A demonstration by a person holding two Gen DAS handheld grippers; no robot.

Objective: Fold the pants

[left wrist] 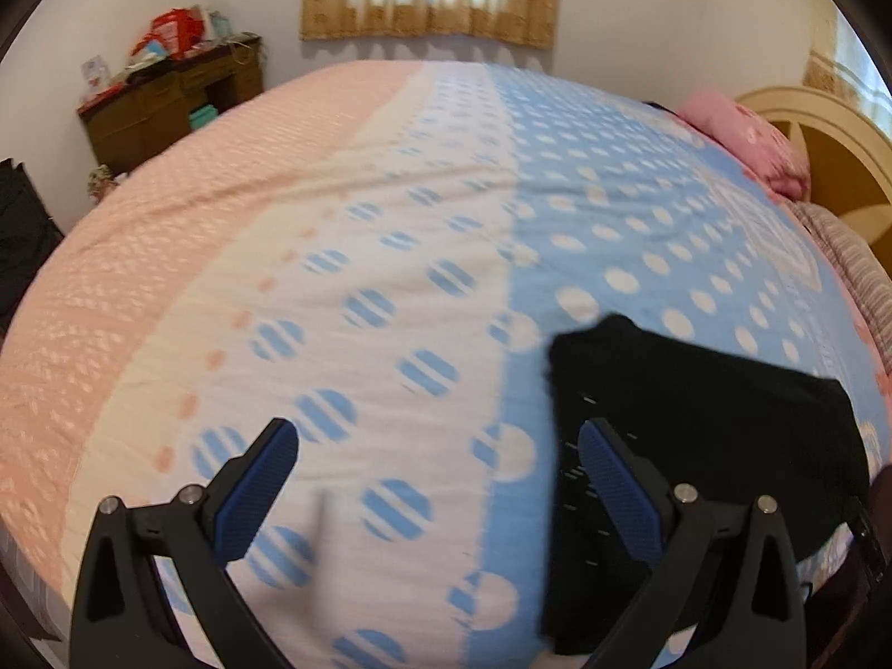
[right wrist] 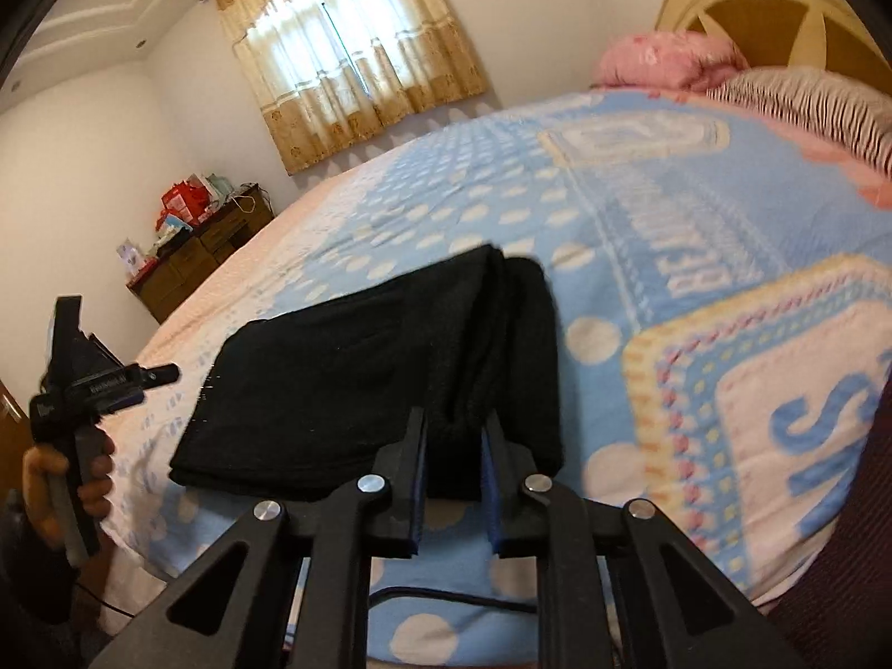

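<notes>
Pants (right wrist: pixel 379 379), black and already folded into a thick stack, lie near the bed's (right wrist: pixel 641 234) front edge; the right gripper (right wrist: pixel 454 446) pinches the stack's near edge between narrowed fingers, probably to lift or square it; the left gripper (left wrist: pixel 437 454), fingers wide and empty, hangs beside the stack's left side; pillows (right wrist: pixel 669 58) lie far off by the headboard.
</notes>
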